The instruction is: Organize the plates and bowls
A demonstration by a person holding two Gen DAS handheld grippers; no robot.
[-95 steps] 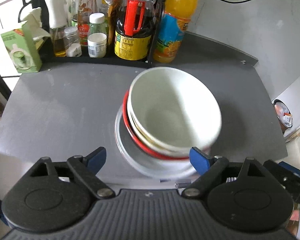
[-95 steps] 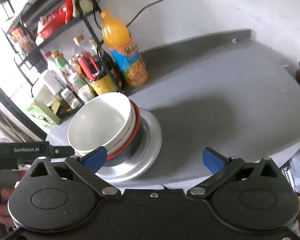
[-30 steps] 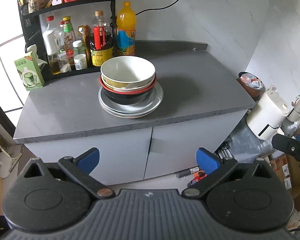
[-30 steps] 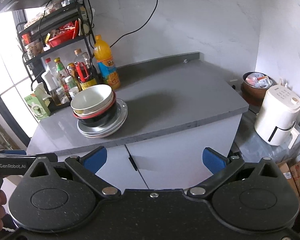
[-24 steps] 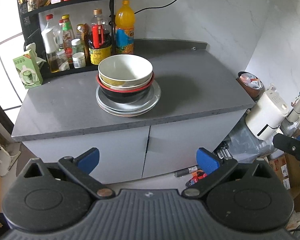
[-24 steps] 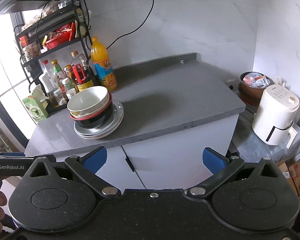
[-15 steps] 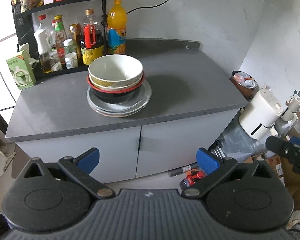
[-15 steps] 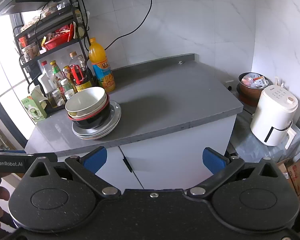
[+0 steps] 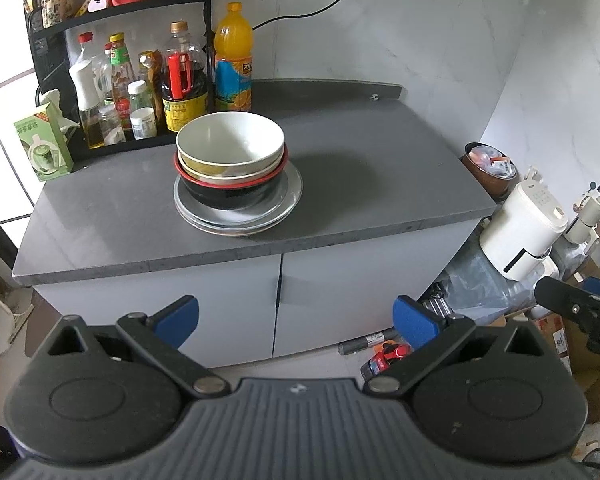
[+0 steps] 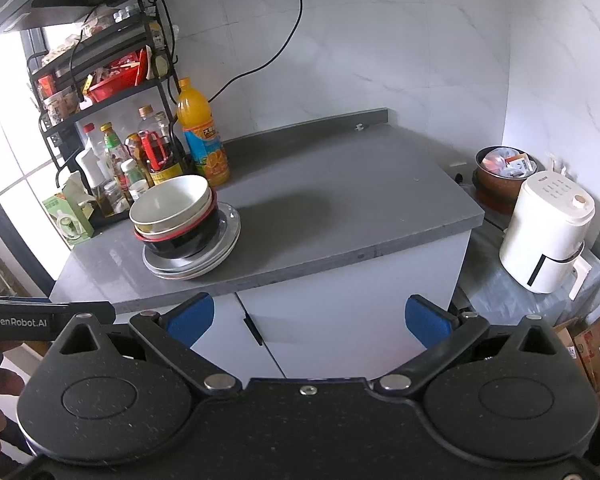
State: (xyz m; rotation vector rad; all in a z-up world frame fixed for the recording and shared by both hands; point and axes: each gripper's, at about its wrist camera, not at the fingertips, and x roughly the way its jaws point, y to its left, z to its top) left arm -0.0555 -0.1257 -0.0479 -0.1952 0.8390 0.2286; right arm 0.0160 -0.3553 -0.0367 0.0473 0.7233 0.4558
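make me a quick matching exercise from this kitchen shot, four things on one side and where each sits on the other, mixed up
Things:
1. white bowl
2. metal plates
3. orange juice bottle
4. tissue box

Places:
A. bottom of the stack, on the counter
B. far left of the counter
C. top of the stack
D. at the back, beside the bottle rack

Pairs: 1-C, 2-A, 3-D, 4-B
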